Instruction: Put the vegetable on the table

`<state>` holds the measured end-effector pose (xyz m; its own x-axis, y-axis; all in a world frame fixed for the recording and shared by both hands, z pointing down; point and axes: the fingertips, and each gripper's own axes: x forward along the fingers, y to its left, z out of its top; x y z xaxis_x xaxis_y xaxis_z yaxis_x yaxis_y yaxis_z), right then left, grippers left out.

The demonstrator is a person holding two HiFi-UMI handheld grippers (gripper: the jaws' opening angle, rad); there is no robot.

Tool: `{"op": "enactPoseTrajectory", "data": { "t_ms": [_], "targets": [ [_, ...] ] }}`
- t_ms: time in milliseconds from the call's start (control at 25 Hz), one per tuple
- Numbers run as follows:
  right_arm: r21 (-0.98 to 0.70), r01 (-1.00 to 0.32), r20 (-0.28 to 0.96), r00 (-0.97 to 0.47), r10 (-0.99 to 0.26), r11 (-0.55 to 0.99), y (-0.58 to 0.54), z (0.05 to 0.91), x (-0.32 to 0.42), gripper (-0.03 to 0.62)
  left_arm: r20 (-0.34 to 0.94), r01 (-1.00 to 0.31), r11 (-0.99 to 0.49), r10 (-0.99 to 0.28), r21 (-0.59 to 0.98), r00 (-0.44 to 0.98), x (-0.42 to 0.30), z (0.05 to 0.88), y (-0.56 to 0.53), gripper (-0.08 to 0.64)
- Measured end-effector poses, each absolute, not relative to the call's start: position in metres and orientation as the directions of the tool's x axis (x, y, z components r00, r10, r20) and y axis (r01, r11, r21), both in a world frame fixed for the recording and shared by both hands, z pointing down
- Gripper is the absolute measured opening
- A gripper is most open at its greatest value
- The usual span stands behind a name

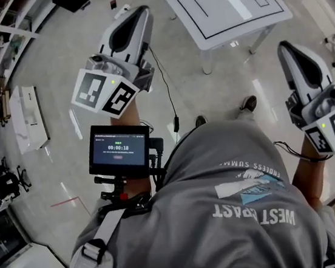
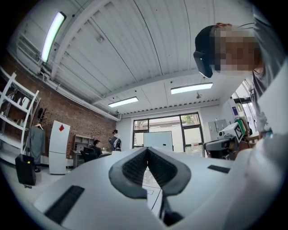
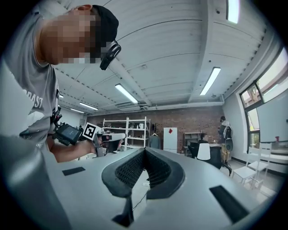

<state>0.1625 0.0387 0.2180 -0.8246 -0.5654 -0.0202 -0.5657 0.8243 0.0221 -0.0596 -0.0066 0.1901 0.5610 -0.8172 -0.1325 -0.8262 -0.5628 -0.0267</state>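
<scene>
Glossy polished floor (image 1: 55,71), smooth matt white table (image 1: 217,1), soft grey cloth T-shirt (image 1: 221,172), rough red brick wall (image 2: 85,121)

Bright, even light falls from ceiling strip lamps (image 2: 191,88); below them the glossy floor (image 1: 60,58) shows glare, and frame edges bow strongly.

My head camera looked steeply down from well above the white rectangular black-lined table (image 1: 224,6). Both gripper cameras, near that table, faced level, sharing the far red brick wall (image 2: 72,119).
</scene>
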Motion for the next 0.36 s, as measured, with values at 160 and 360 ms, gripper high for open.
{"op": "enactPoseTrajectory", "data": {
  "t_ms": [160, 360],
  "targets": [
    [0.019, -0.601, 0.002, -0.799, -0.601, 0.799, 0.064, 0.225, 0.151, 0.006, -0.133, -0.804, -0.595, -0.795, -0.017, 0.591, -0.068, 0.199, 0.007, 0.006],
    [0.021, -0.620, 0.018, -0.784, -0.620, 0.785, 0.097, 0.225, 0.141, 0.006, -0.131, -0.780, -0.626, -0.773, -0.007, 0.621, -0.069, 0.202, 0.030, 0.006]
  ]
}}
